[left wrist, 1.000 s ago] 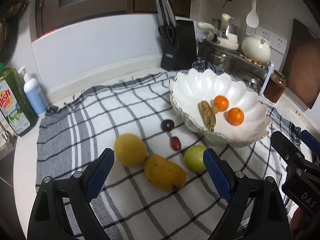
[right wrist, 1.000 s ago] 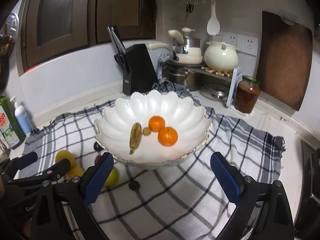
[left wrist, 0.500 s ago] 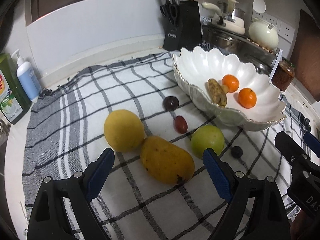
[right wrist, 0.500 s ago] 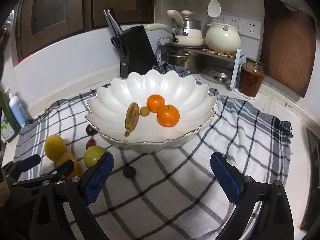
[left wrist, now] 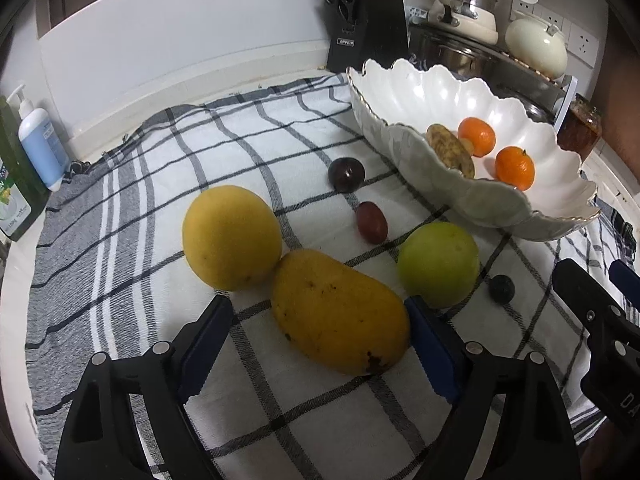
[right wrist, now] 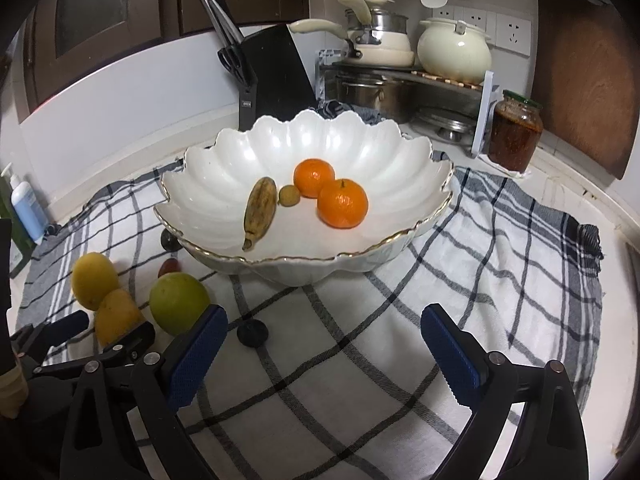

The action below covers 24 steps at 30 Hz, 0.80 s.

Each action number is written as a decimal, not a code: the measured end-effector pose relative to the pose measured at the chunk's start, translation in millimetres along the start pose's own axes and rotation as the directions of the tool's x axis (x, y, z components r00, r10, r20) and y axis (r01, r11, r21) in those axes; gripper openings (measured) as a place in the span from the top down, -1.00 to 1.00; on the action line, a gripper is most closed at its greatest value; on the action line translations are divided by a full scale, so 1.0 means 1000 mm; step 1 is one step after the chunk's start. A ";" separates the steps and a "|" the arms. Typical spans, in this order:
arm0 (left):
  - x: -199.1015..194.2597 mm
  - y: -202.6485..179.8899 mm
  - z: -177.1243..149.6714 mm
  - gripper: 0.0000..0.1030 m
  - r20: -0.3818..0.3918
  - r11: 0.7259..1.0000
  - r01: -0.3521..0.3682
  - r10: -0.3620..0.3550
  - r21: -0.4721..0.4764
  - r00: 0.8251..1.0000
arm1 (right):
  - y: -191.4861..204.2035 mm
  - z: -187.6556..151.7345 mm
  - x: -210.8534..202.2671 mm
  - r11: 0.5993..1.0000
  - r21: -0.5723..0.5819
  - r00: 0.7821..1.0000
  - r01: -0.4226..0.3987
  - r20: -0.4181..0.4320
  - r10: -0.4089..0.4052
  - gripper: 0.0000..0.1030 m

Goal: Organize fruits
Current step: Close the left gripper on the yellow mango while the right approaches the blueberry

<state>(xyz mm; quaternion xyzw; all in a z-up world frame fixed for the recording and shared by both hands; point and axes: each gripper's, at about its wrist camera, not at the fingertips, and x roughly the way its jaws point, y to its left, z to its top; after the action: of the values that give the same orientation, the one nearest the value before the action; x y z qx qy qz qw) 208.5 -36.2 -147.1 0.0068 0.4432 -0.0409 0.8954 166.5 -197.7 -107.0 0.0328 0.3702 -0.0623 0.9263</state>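
A white scalloped bowl [right wrist: 304, 152] with a gold rim stands on a checked cloth [right wrist: 460, 280] spread over the bench. Inside it lie two oranges [right wrist: 342, 203], touching each other, a spotted small banana [right wrist: 261, 210] and a little round tan fruit [right wrist: 289, 195] between the banana and the farther orange.

Outside the bowl, on the cloth, a long mango [left wrist: 340, 312] touches a rounder yellow mango [left wrist: 231, 237]; a green fruit [left wrist: 438, 264] sits just beside them, with a red grape [left wrist: 372, 222], a dark plum [left wrist: 346, 174] and a small dark berry [left wrist: 502, 288] near the bowl's foot.

The left gripper [left wrist: 320, 344] has its jaws closing, the long mango between them but the pads not pressing on it. The right gripper [right wrist: 320, 344] is released, with only cloth between its fingers.

A jar [right wrist: 515, 136] of reddish-brown preserve, lid on, stands on the bench behind the bowl.
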 end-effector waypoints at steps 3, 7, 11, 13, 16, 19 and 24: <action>0.005 -0.001 0.000 -0.61 -0.009 1.000 0.003 -0.003 0.001 1.000 | -0.001 -0.002 0.004 1.000 0.001 1.000 -0.002 -0.011 0.002 -0.91; 0.009 -0.004 0.000 -0.45 -0.015 1.000 0.019 -0.018 0.011 1.000 | -0.002 -0.003 0.007 1.000 0.005 1.000 -0.005 -0.016 0.005 -0.91; 0.008 -0.004 0.000 -0.28 -0.007 0.999 0.043 -0.043 0.008 0.999 | -0.004 -0.004 0.009 1.000 0.014 1.000 -0.013 -0.019 0.013 -0.91; 0.007 -0.003 -0.001 -0.27 -0.001 0.999 0.046 -0.046 0.009 0.999 | -0.004 -0.004 0.010 1.000 0.011 1.000 -0.010 -0.019 0.010 -0.91; 0.005 -0.002 -0.003 -0.26 -0.001 0.999 0.048 -0.048 0.011 0.999 | -0.002 -0.005 0.009 1.000 0.004 1.000 -0.018 -0.015 0.019 -0.91; -0.002 0.000 -0.008 -0.25 0.004 0.999 0.042 -0.042 0.013 0.999 | 0.001 -0.008 0.008 0.999 -0.009 0.999 -0.040 -0.010 0.040 -0.91; -0.012 0.009 -0.014 -0.25 0.021 1.000 0.028 -0.028 -0.002 0.999 | 0.008 -0.011 0.010 0.998 -0.030 0.998 -0.057 -0.016 0.057 -0.75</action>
<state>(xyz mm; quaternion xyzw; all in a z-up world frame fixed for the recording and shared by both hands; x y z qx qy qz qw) 190.3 -25.9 -146.3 -0.0009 0.4341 -0.0530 0.8993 167.5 -189.7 -122.1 0.0299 0.3768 -0.0300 0.9253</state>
